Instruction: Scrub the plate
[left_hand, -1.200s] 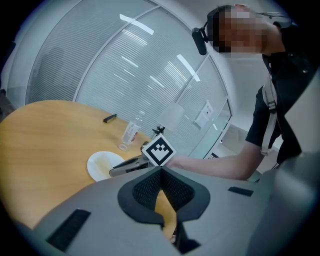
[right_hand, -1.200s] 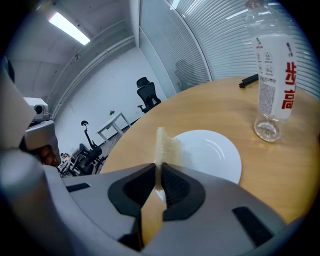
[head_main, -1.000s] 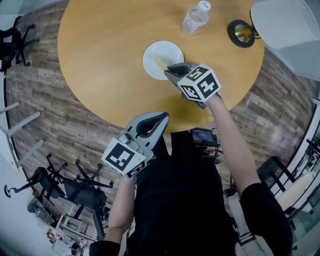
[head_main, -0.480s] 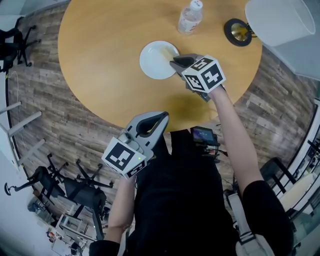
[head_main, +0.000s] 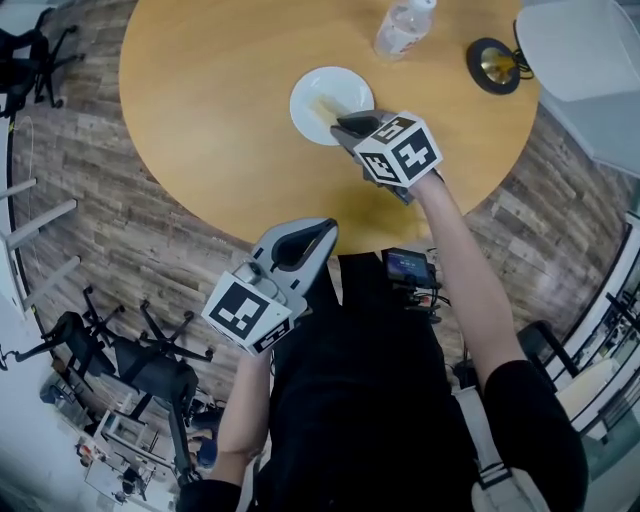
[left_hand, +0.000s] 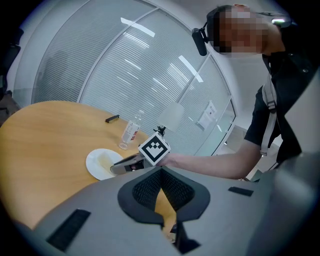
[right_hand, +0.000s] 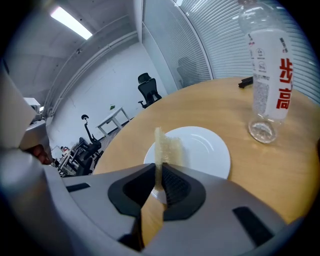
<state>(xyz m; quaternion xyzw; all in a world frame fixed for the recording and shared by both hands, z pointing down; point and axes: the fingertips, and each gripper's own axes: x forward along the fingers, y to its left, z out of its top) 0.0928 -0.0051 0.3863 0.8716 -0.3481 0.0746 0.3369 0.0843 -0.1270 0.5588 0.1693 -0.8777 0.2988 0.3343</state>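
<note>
our right gripper (right_hand: 161, 175) is clamped on a thin scourer (right_hand: 167, 145), held on edge over the plate (right_hand: 205, 150) to rub its face. the plate lies flat on the table (head_main: 200, 120). our left gripper (left_hand: 161, 175), jaws together and empty, hangs off the table, out of the way.

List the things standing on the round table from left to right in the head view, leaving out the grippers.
white plate → clear water bottle → black round lamp base
</note>
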